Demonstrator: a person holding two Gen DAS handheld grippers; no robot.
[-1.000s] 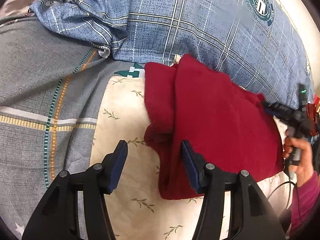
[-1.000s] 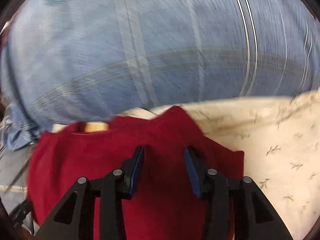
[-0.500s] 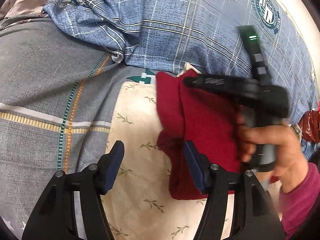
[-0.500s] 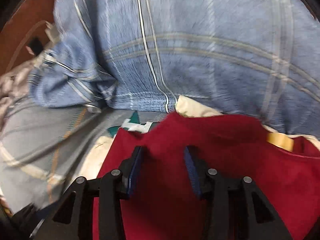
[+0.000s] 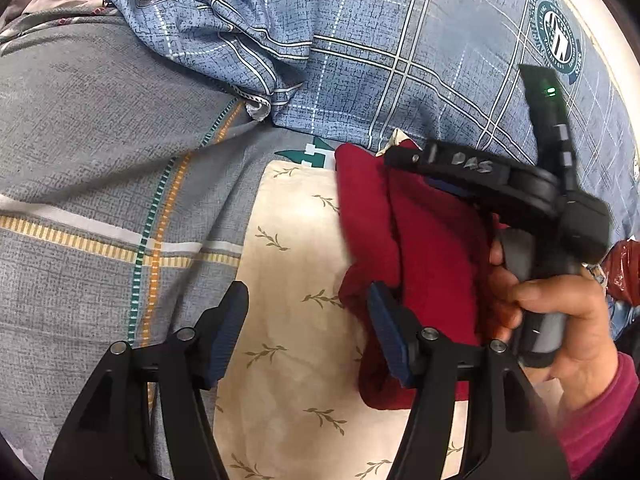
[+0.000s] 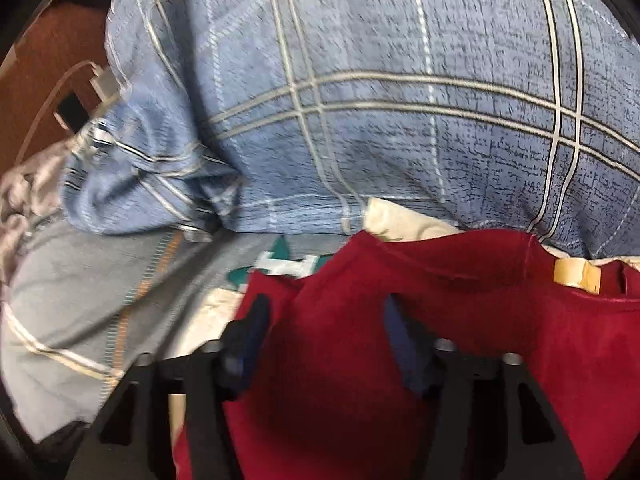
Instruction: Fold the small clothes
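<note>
Across the bed lies a grey plaid sheet (image 5: 80, 140), with a big blue plaid quilt (image 5: 400, 52) bunched up along its far side. Nearer sits a cream pillow (image 5: 296, 248) printed with small leaf sprigs, and on it rests the red garment (image 5: 432, 248), a deep crimson knit folded over itself in soft, thick layers, with a pale label (image 6: 576, 274) showing at its far edge in the right wrist view. The left gripper (image 5: 308, 332) hangs over the pillow with its jaws spread wide, its right finger touching the garment's rumpled edge, nothing held. The right gripper (image 6: 326, 334), gripped by a hand (image 5: 568, 320), has its jaws parted over a raised fold of the red cloth.
</note>
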